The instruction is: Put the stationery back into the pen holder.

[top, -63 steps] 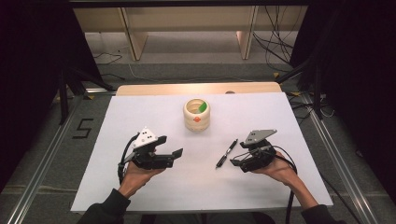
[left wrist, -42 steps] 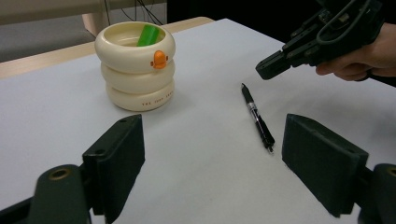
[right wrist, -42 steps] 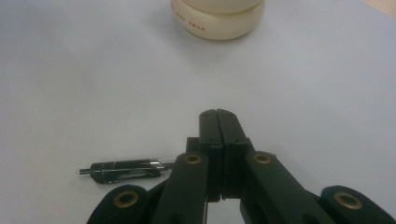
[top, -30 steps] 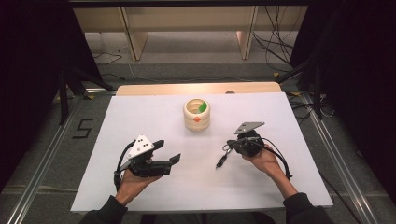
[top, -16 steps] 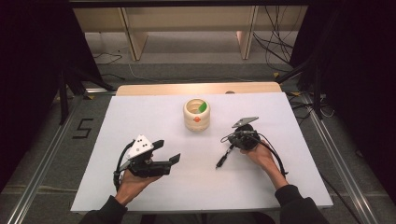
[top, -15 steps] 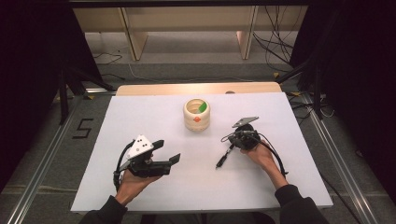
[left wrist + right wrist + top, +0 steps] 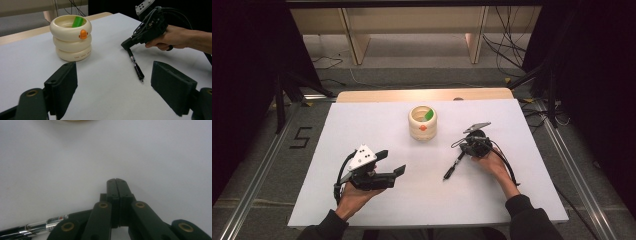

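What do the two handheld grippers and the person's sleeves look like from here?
Both are black. The left gripper carries a white three-cornered plate, the right gripper a grey one; a black cable loops from each. Brass-coloured pivot pins show on the jaw links. The sleeves are dark.

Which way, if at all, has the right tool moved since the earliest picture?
Yes. In the high view the right tool has moved up the table toward the cream pot, now at the pen's upper end.
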Action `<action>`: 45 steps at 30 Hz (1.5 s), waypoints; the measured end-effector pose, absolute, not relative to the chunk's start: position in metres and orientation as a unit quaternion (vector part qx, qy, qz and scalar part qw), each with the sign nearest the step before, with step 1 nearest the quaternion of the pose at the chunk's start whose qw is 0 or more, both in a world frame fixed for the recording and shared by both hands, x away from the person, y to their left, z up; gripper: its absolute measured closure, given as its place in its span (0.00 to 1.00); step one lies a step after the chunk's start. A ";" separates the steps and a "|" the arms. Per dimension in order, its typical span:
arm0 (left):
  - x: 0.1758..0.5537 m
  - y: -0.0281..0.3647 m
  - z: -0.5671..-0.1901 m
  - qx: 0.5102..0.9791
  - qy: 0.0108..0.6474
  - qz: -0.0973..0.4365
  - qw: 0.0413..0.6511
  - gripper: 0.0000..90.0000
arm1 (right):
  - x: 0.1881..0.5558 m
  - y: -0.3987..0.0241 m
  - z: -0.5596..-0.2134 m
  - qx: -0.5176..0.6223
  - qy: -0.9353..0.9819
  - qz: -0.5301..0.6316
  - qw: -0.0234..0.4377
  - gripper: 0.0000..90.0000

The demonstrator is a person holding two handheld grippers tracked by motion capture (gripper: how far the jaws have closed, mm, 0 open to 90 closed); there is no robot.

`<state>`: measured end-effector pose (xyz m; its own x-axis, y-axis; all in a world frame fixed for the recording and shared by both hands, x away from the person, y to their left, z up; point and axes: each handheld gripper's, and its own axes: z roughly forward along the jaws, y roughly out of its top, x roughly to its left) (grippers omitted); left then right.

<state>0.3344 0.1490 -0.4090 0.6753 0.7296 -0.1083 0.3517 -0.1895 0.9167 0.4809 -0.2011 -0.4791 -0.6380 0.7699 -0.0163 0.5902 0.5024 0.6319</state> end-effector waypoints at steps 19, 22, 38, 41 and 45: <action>0.334 0.148 -0.409 0.751 0.357 0.181 0.525 0.23 | 0.485 -0.205 -0.480 0.406 0.851 0.298 0.147 1.00; 0.333 0.148 -0.408 0.750 0.357 0.182 0.525 0.23 | 0.485 -0.204 -0.480 0.405 0.852 0.297 0.146 1.00; 0.333 0.147 -0.408 0.751 0.355 0.182 0.526 0.23 | 0.479 -0.195 -0.454 0.308 0.894 0.302 0.120 0.72; 0.332 0.147 -0.408 0.751 0.356 0.182 0.526 0.23 | 0.477 -0.187 -0.444 0.244 0.924 0.281 0.092 0.57; 0.332 0.148 -0.408 0.751 0.355 0.181 0.526 0.24 | 0.475 -0.178 -0.438 0.165 0.960 0.216 0.066 0.41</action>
